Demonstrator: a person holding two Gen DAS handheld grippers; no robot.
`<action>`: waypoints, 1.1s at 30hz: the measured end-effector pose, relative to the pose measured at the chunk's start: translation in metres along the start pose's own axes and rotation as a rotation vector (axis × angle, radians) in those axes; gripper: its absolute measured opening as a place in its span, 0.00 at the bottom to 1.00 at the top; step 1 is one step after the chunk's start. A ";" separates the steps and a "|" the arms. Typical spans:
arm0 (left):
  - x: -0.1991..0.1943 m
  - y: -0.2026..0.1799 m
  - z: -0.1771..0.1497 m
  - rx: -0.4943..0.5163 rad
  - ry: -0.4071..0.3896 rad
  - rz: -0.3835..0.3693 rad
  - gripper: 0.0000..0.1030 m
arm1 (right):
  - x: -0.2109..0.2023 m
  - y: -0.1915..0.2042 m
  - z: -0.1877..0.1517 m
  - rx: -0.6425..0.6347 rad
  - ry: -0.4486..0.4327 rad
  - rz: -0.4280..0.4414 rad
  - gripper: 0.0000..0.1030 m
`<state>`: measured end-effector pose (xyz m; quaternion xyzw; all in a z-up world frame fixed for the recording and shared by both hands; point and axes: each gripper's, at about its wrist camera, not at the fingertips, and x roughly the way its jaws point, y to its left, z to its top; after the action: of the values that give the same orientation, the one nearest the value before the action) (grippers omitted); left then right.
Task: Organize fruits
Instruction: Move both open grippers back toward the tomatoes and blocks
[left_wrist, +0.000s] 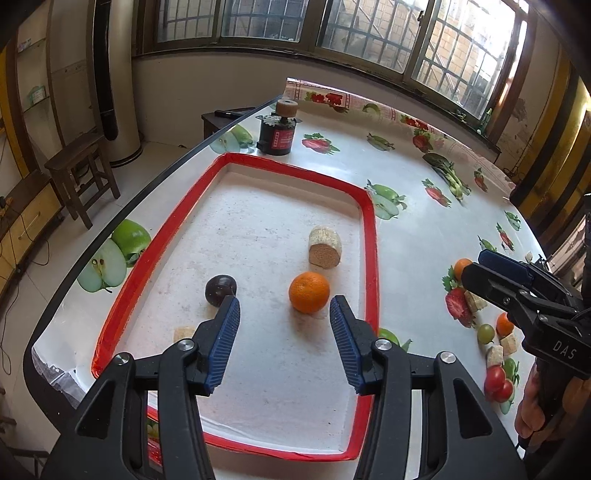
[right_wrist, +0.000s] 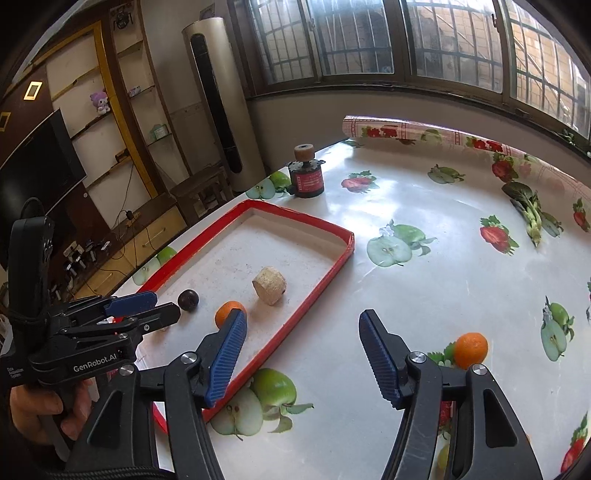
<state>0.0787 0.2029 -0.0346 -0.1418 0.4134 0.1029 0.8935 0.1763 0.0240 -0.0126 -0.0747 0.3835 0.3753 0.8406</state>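
a black motor (left_wrist: 276, 137) on the fruit-print tablecloth (left_wrist: 406, 229), wooden stool (left_wrist: 79, 173) beyond.

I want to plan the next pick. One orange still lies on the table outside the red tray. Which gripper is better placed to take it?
Probably the right gripper. It is open and empty, and the loose orange lies just beside its outer finger. The left gripper, also open, hangs over the red tray, farther from that fruit.

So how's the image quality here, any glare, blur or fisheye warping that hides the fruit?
Left wrist view: sharp, strong barrel distortion bending the table edge, window blown out, but the orange and plum in the tray read clearly. Right wrist view: sharp too, daylight glare on the tablecloth near the far edge, dark corners, second orange clear.
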 end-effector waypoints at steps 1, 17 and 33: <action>-0.002 -0.004 -0.001 0.007 -0.004 -0.001 0.52 | -0.005 -0.003 -0.003 0.006 -0.003 -0.006 0.63; -0.018 -0.068 -0.013 0.109 -0.010 -0.082 0.52 | -0.073 -0.071 -0.060 0.130 -0.037 -0.113 0.64; -0.007 -0.134 -0.038 0.221 0.059 -0.185 0.55 | -0.118 -0.133 -0.125 0.266 -0.017 -0.240 0.65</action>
<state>0.0875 0.0637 -0.0303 -0.0828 0.4337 -0.0302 0.8968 0.1444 -0.1898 -0.0385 -0.0047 0.4108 0.2189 0.8850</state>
